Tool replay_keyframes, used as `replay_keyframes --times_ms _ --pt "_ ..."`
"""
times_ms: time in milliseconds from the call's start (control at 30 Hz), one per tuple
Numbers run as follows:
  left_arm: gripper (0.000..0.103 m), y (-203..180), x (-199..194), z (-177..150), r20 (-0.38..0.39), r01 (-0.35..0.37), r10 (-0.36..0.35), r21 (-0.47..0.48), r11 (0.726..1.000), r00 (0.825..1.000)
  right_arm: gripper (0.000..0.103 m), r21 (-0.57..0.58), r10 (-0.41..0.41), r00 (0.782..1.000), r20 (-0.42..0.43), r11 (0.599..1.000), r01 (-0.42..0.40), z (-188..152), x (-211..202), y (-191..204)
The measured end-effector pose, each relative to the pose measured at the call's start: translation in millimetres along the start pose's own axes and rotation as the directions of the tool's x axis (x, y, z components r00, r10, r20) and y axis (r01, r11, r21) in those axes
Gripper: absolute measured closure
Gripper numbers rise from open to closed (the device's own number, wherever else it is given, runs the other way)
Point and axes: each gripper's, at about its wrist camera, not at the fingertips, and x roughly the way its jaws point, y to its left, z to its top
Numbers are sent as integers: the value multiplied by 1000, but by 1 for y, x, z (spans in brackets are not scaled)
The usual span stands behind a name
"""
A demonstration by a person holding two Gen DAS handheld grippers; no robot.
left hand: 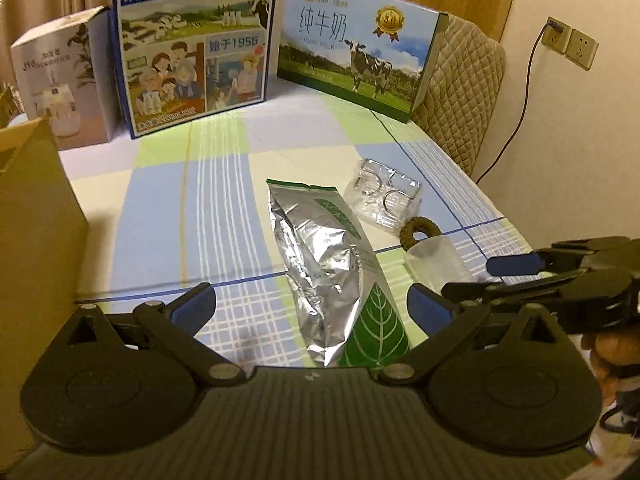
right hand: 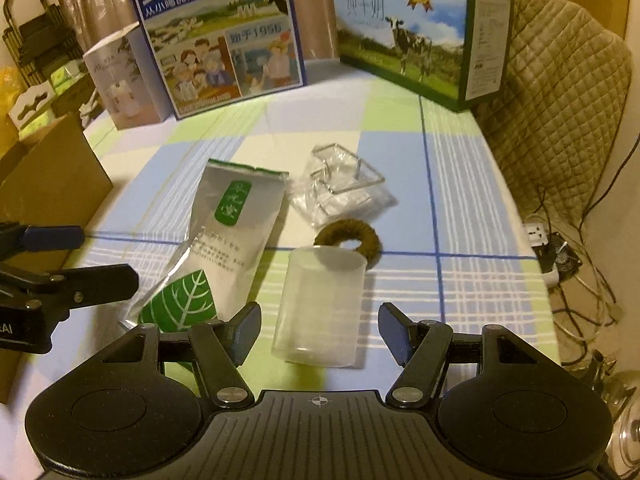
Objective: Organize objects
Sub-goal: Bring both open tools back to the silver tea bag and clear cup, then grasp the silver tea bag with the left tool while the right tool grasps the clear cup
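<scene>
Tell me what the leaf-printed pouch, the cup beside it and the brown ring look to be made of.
Leaf-printed pouch: likely metallised foil, shiny and silvery, with sharp creases.
Cup: probably frosted translucent plastic; the tablecloth stripes show faintly through it.
Brown ring: looks like soft, fuzzy fabric, matte, perhaps a hair tie; the exact fibre cannot be told.

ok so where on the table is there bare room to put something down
The widest bare patch lies between the cardboard box, the foil pouch and the milk cartons at the back. It is crowded on the right, where the pouch, clear packet, brown ring and plastic cup cluster.
</scene>
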Motion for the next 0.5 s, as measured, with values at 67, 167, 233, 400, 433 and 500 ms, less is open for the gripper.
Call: replay_keyframes --times_ms 67,167,233,400,433,500 --pt "3 1 5 -1 -4 -1 1 -6 1000 1000 41 13 1 1000 -7 1000 0 0 6 -2" --pt "3 4 13 -2 -25 -6 6 -15 1000 1000 41 12 4 1000 -21 1000 -4 0 14 -1" --pt "3 5 14 0 -23 -8 8 -11 1000 1000 41 -4 3 1000 -31 1000 -3 0 20 1" --pt "4 6 20 2 -30 4 -4 -20 1000 1000 54 16 -7 999 -34 1000 8 3 26 -3" --pt "4 6 22 2 -35 11 -12 -21 1000 999 54 30 -10 999 -34 999 11 5 26 -5" --pt "8 5 28 2 -49 28 -29 -26 999 998 54 46 -9 999 -43 999 11 7 26 -8"
